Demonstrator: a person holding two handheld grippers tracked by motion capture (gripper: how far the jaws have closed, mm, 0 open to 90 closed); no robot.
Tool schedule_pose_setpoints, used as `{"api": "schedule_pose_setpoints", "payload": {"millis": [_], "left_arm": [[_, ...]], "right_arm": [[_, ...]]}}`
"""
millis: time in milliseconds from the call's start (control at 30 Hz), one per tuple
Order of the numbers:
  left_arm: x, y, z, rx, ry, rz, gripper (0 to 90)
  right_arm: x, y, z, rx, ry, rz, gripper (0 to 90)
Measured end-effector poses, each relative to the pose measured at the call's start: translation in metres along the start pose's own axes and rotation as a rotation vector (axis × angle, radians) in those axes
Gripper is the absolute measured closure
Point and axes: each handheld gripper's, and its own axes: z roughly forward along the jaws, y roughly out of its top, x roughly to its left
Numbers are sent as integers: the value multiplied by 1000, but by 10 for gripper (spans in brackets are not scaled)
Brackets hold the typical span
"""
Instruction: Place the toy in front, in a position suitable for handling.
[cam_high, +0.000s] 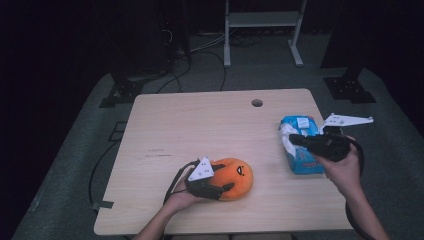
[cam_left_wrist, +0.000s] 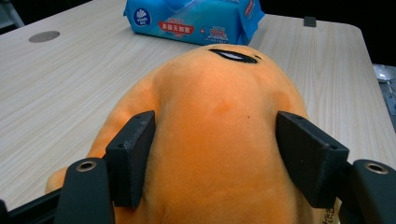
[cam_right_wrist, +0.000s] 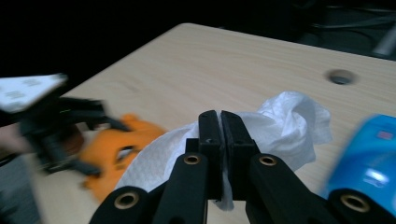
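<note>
Nearest to me, my left gripper (cam_high: 227, 187) has its jaws clamped on either side of the orange plush toy (cam_high: 235, 177), which rests on the near middle of the wooden table (cam_high: 200, 125). Farther out on the right, my right gripper (cam_right_wrist: 220, 122) has its jaws closed on a white wipe (cam_right_wrist: 285, 123). The wipe sits just beside the blue wipe pack (cam_high: 300, 145), which lies near the table's right edge.

High view overhead, facing fwd/down; both gripper views close, low; shared: table (cam_high: 200, 125), orange plush (cam_left_wrist: 219, 140).
</note>
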Motion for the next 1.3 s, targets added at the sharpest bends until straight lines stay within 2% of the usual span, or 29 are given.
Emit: {"api": "schedule_pose_setpoints", "payload": {"millis": [33, 167, 233, 267, 367, 433, 500, 533, 567, 633, 700, 733, 833, 933, 967, 1100, 1133, 1200, 1300], "left_arm": [[0, 0, 0, 0, 0, 2, 304], [0, 0, 0, 0, 1, 5, 303], [0, 0, 0, 1, 2, 7, 303], [0, 0, 0, 1, 2, 7, 302], [0, 1, 0, 3, 3, 10, 302], [0, 1, 1, 0, 3, 11, 301], [0, 1, 1, 1, 5, 12, 301], [-1, 1, 1, 2, 7, 16, 300], [-1, 1, 1, 2, 7, 14, 300], [-2, 1, 1, 6, 9, 19, 298], [-2, 2, 1, 8, 11, 23, 297], [-2, 2, 1, 7, 12, 22, 296], [-4, 2, 2, 13, 18, 30, 290], [-5, 3, 3, 19, 24, 37, 287], [-5, 3, 3, 19, 26, 38, 286], [-6, 4, 4, 28, 32, 50, 284], [-7, 4, 5, 28, 33, 50, 283], [-7, 6, 5, 37, 38, 77, 277], [-6, 13, 2, 53, 40, 111, 228]], "right_arm": [[21, -1, 1, 1, 82, -28, 873], [53, -4, 7, 24, 214, -63, 873], [65, -8, 11, 41, 278, -67, 873], [70, -9, 14, 56, 320, -52, 873], [77, -16, 27, 104, 377, -50, 872], [76, -20, 38, 142, 359, -53, 872], [69, -24, 52, 159, 349, -35, 870], [67, -25, 59, 167, 324, -35, 870], [65, -27, 66, 179, 286, -55, 870], [64, -31, 80, 192, 247, -72, 868], [69, -35, 93, 213, 145, -161, 861], [71, -38, 98, 213, 112, -186, 857], [71, -45, 108, 209, 93, -213, 810], [71, -50, 110, 161, 84, -219, 662], [72, -52, 111, 147, 76, -238, 640], [68, -58, 116, 139, 73, -242, 616], [66, -58, 117, 140, 74, -226, 610], [60, -62, 118, 142, 92, -183, 618], [54, -66, 117, 147, 104, -131, 706]]}}
